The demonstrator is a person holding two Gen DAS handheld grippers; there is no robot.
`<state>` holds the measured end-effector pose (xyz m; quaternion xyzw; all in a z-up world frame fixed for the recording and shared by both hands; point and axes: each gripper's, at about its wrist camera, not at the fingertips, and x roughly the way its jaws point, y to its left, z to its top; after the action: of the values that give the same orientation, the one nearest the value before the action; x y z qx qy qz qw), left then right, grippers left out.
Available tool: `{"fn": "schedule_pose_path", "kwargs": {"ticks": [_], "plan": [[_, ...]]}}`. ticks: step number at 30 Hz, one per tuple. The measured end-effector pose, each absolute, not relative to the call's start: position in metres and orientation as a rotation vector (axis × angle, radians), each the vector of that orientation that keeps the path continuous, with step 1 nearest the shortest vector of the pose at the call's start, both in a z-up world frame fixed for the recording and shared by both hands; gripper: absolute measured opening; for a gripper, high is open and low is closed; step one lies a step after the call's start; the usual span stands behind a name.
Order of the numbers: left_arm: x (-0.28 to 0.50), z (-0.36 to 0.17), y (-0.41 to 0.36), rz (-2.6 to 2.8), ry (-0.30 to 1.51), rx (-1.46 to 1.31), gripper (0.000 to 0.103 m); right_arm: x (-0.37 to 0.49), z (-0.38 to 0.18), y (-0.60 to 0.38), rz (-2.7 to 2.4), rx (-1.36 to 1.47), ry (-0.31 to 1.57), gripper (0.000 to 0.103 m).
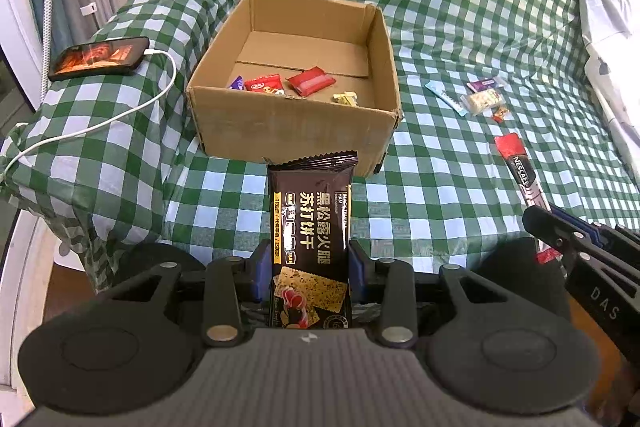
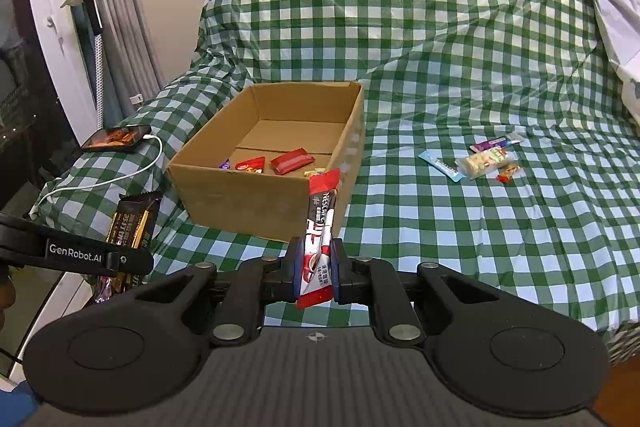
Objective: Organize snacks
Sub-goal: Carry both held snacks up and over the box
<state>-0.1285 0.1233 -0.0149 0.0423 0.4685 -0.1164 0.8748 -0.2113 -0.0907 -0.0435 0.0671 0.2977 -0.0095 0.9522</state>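
My left gripper (image 1: pixel 310 267) is shut on a black cracker packet (image 1: pixel 310 227) that stands up between its blue pads, in front of an open cardboard box (image 1: pixel 292 123). My right gripper (image 2: pixel 316 267) is shut on a red and white coffee stick (image 2: pixel 320 231), which also shows at the right of the left wrist view as coffee stick (image 1: pixel 520 175). The box (image 2: pixel 256 203) holds several small wrapped snacks, among them a red packet (image 1: pixel 311 80) and a red wrapper (image 2: pixel 291 160). More snacks lie loose on the checked cloth at the right (image 1: pixel 482 99), (image 2: pixel 484 161).
A green and white checked cloth (image 2: pixel 460 227) covers the surface. A phone (image 1: pixel 98 58) on a white charging cable (image 1: pixel 120 115) lies left of the box. White bedding (image 1: pixel 608 11) is heaped at the far right. A curtain and a lamp stand (image 2: pixel 96 27) are at the left.
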Motion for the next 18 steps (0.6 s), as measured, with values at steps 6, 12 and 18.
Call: {"fn": "schedule_pose_path", "kwargs": {"ticks": [6,12,18], "plan": [[-0.1297,-0.0158,0.1275,-0.243,0.975,0.078,0.043,-0.2119,-0.0413,-0.0880,-0.016,0.117,0.605,0.015],[-0.1292,-0.0176,0.1265,-0.242,0.981,0.081,0.043,-0.2105,-0.0440,-0.0865,-0.019,0.119,0.618,0.015],[-0.1226,-0.0197,0.1258,-0.236,0.982,0.090,0.043,-0.2062,-0.0448,-0.0856,-0.021,0.113,0.619,0.015]]}}
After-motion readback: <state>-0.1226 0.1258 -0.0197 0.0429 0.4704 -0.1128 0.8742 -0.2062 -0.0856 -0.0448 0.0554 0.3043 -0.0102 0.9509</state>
